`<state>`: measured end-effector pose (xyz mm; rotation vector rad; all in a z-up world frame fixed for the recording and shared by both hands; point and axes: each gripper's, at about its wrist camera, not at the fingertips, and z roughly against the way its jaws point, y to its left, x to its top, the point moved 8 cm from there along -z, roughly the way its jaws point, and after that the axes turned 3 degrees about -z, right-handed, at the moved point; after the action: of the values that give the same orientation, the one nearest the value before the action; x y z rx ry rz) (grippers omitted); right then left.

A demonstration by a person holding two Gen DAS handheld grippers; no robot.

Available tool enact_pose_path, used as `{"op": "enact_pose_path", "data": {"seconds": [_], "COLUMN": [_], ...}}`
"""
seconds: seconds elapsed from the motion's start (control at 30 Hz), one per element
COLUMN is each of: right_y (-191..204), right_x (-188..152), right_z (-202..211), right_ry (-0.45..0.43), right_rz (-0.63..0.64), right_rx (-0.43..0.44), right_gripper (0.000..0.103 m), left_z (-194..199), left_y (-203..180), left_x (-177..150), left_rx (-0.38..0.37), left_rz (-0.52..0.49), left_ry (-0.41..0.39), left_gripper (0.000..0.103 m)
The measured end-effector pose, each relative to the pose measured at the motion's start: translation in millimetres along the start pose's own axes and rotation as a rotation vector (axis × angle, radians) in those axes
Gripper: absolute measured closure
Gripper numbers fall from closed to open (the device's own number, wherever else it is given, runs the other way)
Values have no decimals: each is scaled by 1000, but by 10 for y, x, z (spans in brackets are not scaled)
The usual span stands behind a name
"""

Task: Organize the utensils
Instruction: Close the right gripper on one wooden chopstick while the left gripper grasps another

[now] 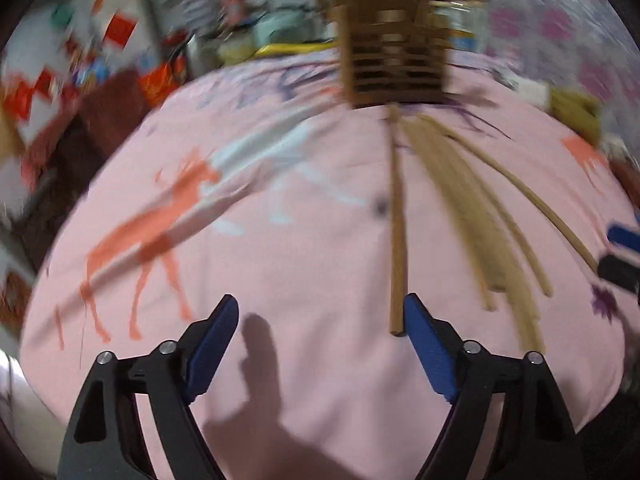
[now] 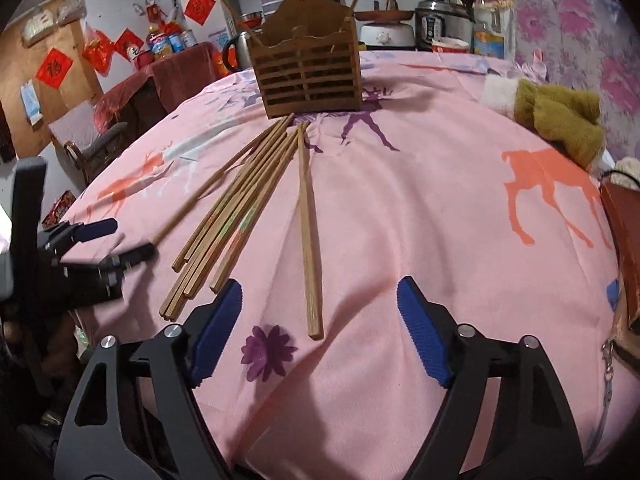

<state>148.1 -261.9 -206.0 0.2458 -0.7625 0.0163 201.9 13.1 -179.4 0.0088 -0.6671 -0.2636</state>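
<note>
with both the left gripper [image 1: 320, 344] and right gripper [image 2: 318, 326] gaping and empty, the loose chopsticks [image 2: 240, 208] at frame centre below the wooden holder [image 2: 308, 76] could roll off the soft cloth if nudged.

A lived-in home: a silver electric rice cooker [image 2: 440, 20], red paper wall decorations [image 2: 54, 68] and a pink deer-print cloth [image 2: 440, 220] show it.

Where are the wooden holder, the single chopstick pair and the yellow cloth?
wooden holder [image 2: 308, 80], right wrist view, slatted front wall.
chopstick pair [image 2: 309, 232], right wrist view, middle of the shafts.
yellow cloth [image 2: 560, 120], right wrist view, its centre.
</note>
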Motion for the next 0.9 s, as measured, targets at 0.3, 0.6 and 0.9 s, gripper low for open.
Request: {"op": "enact_pose_path", "data": {"seconds": [0.3, 0.6, 0.9], "right_y": [99, 57, 30], "right_x": [-34, -59, -90], "right_z": [-59, -116, -126], "right_ry": [25, 43, 26], "right_rz": [38, 15, 64], "right_rx": [21, 40, -22], "right_gripper": [49, 57, 77], "left_z": [48, 24, 98], "left_y": [-264, -434, -452], "left_x": [27, 52, 16], "left_rx": [-88, -135, -160], "left_rz": [-26, -42, -37], "left_ry": [-52, -75, -79], "left_gripper": [57, 83, 97]}}
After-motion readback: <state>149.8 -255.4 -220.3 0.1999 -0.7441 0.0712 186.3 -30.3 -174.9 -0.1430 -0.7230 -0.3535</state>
